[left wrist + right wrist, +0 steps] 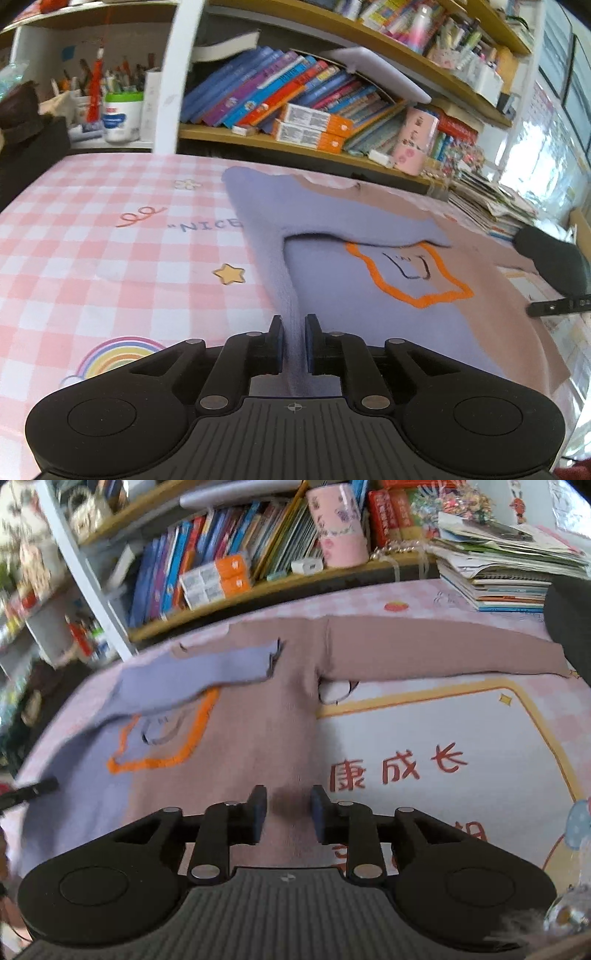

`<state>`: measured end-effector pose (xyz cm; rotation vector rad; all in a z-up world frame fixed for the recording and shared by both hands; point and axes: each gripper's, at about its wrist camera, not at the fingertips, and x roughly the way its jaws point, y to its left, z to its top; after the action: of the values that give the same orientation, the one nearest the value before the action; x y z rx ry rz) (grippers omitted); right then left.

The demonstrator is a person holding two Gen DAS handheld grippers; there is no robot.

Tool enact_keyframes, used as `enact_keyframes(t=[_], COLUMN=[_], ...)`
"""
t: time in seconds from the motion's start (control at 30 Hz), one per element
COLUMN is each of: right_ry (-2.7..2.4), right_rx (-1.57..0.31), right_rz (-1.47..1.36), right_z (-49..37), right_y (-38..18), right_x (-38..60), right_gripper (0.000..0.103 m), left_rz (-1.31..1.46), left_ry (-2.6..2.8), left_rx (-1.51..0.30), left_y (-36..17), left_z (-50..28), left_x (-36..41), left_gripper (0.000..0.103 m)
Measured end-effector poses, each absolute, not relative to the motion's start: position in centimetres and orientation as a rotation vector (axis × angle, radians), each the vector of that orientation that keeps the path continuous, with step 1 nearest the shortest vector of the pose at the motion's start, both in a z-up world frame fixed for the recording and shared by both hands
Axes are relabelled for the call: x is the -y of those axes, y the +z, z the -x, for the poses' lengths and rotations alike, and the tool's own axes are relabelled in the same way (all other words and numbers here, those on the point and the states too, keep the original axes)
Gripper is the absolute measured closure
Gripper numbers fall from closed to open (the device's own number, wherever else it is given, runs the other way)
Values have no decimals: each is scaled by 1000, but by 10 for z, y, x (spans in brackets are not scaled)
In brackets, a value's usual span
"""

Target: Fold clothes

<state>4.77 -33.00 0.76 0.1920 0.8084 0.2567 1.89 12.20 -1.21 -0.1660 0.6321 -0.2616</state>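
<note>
**Left sleeve folded in, left gripper pinching the sweater's side**

Your left gripper (294, 343) is clenched on a ridge of lilac knit at the near left side of the sweater (332, 273), and the fabric rises from the desk into the narrow gap between the pads. That pinch looks meant to carry the side panel inward, since the lilac sleeve (199, 668) already lies across the chest, partly covering the orange outline design (410, 275). Your right gripper (286, 814) hovers low over the mauve half near the hem, its fingers parted and nothing between them; it is placed where it could take that edge or pin the cloth while the other side moves.

The sweater lies flat, front up, neck toward the shelves. Its mauve sleeve (443, 646) stretches straight out to the right, unfolded. So the fold reads as partway along: one sleeve in, one sleeve out, body at full length.

The desk is covered by a pink checked cloth (92, 240) with printed stars, a rainbow and lettering, smooth enough for knit to slide. Behind it a wooden bookshelf (295, 144) holds leaning books (280, 88), and a stack of papers (509, 576) crowds the far right corner, close to the outstretched cuff.
</note>
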Motion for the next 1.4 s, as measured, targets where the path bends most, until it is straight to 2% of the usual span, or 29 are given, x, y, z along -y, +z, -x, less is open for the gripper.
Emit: enact_keyframes(t=[0.07, 0.13, 0.2, 0.47, 0.73, 0.83, 0.9, 1.1, 1.33, 1.4], right_ry=[247, 261, 284, 248, 231, 233, 220, 244, 286, 277], right_rx=[-811, -798, -785, -740, -733, -736, -709, -584, -630, -650], right_rz=[-139, -94, -86, -54, -83, -38, -16, 19, 67, 60], right_z=[-49, -50, -56, -85, -70, -69, -66, -53, -45, -40], right_y=[3, 1, -2, -3, -5, -3, 2, 21, 2, -4], right_x=[321, 314, 310, 313, 326, 320, 319, 312, 300, 304], right_gripper=[76, 90, 94, 94, 94, 93, 82, 81, 82, 82], left_rz=[149, 131, 130, 80, 95, 5, -116, -290, -492, -545], left_ry=[-276, -290, -281, -269, -286, -283, -282, -425, -589, -581], left_rx=[-639, -646, -656, -660, -676, -675, -663, -576, -466, -501], left_y=[-14, -15, -16, -13, -15, -8, 1, 28, 59, 38], left_z=[-19, -20, -22, -43, -42, -36, -27, -65, -108, -138], left_x=[-121, -119, -120, -104, -96, -89, -79, 3, 98, 124], left_gripper=[98, 98, 98, 98, 97, 95, 91, 90, 86, 86])
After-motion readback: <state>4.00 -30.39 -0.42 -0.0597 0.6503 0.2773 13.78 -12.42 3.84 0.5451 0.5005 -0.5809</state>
